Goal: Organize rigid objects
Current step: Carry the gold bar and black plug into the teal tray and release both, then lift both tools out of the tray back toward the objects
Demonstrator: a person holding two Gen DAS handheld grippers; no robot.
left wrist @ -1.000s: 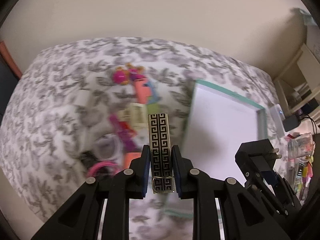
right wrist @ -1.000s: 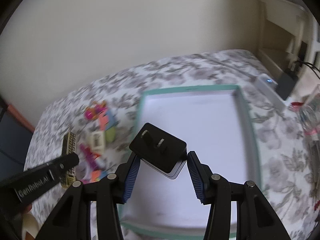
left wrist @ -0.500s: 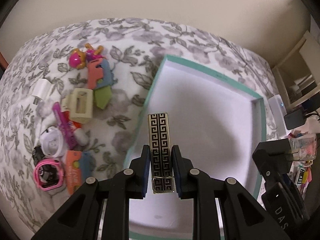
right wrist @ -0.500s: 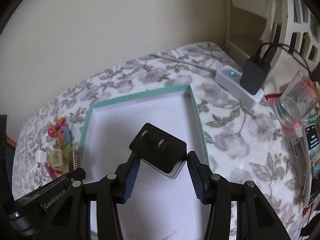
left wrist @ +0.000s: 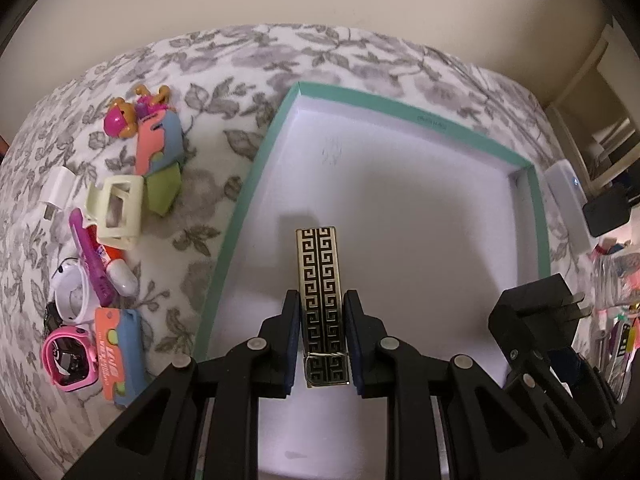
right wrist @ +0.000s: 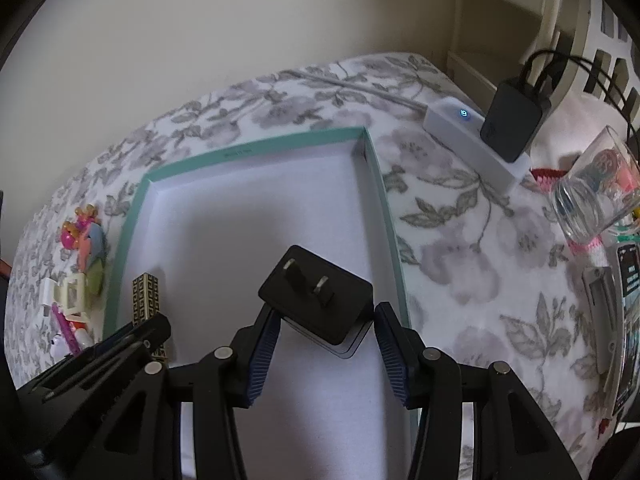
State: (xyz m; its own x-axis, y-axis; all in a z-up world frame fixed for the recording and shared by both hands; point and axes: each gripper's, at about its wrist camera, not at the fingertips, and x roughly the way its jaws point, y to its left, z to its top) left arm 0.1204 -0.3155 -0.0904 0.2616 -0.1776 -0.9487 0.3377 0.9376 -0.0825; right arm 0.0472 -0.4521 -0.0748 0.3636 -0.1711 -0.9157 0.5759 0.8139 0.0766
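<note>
My left gripper [left wrist: 322, 336] is clamped narrowly on a gold-and-black patterned case [left wrist: 321, 292] that stands at lower centre of its frame over the white floor of the teal-rimmed box [left wrist: 256, 184]. My right gripper [right wrist: 323, 344] sits at lower centre of its own frame, jaws partly spread and gripping a black plug adapter [right wrist: 316, 300] above the same box. The small toys and a cream hair clip [left wrist: 118, 212] lie at left on the floral cloth [left wrist: 240, 64], outside the box

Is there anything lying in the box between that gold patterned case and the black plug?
No. Both wrist views show only bare white floor of the teal-edged box between the gold patterned case and the black plug.
</note>
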